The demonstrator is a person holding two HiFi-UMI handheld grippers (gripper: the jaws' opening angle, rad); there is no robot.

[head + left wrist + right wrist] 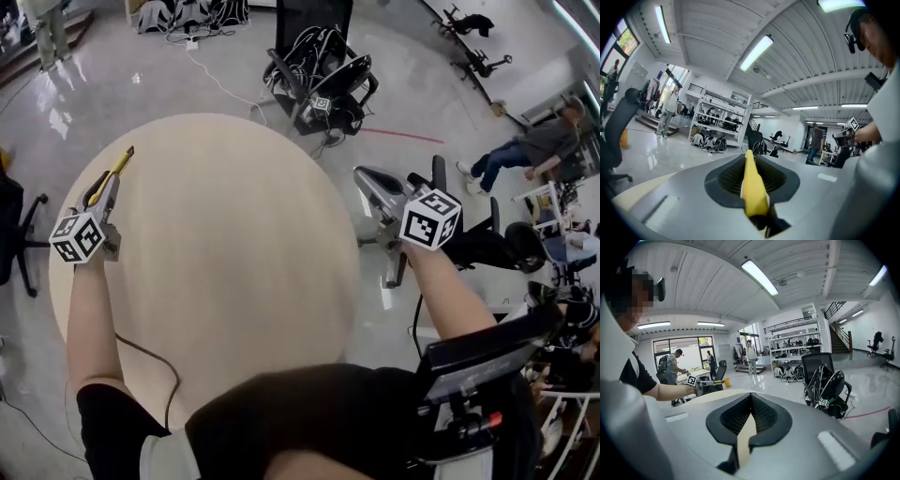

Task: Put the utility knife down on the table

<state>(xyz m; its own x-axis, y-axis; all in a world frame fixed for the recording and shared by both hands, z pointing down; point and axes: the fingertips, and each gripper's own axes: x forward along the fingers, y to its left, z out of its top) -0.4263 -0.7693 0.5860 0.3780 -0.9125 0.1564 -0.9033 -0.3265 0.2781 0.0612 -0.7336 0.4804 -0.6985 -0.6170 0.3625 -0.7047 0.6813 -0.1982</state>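
**Operator:** The shirt (309, 412), dark, fills the bottom of my head view. Two bare forearms (94, 319) reach out from it, one on each side of the round, pale table (225, 281).

**Desk:** Where is the knife?

**Operator:** In the left gripper (105, 192). Its jaws are clamped on the knife (114, 173), parted only by the handle's thickness. In the left gripper view the yellow body runs straight out between the pads, with black at the near end. In my head view it sits over the table's left rim, with its tip pointing away from me. It is gripped, not laid down, and I cannot tell how high it is above the wood.

**Desk:** And the other hand?

**Operator:** The right gripper (368, 178) hangs just off the table's right rim, over the glossy floor (403, 112). Its jaws meet at the tips and hold nothing. In the right gripper view only a pale sliver of table shows through the slit behind them. That view also catches the left gripper across the table, with the yellow knife jutting from it.

**Desk:** Anything beyond the table?

**Operator:** A black chair (323, 75) draped with cables stands just past the far rim.
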